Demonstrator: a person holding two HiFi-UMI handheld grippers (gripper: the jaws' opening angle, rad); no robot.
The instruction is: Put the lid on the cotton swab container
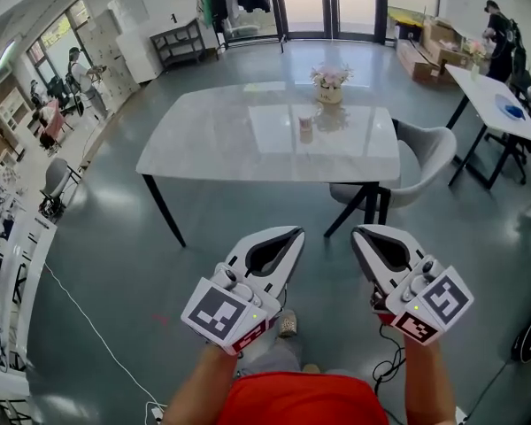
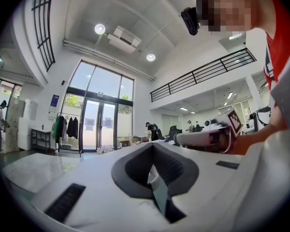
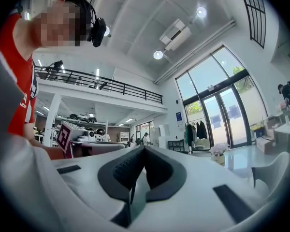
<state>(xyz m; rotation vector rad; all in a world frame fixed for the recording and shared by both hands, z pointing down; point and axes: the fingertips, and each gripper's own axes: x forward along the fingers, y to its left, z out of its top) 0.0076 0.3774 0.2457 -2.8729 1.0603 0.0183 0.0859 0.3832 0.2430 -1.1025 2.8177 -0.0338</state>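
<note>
A small pot, seemingly the cotton swab container [image 1: 305, 129], stands mid-table on a white marble table [image 1: 203, 144], near a flower pot [image 1: 329, 85]. Well short of the table, the left gripper [image 1: 292, 232] and right gripper [image 1: 361, 232] hover side by side, jaws pressed together, empty.

The person wears a red shirt [image 1: 303, 400] and a black head-mounted camera [image 2: 189, 20]. The left gripper [image 1: 292, 232] and right gripper [image 1: 363, 231] are white-shelled with dark grey ribbed jaw linings. Each bears a black-and-white marker cube [image 1: 219, 312], and a black cable [image 1: 388, 361] trails under the right one.
</note>
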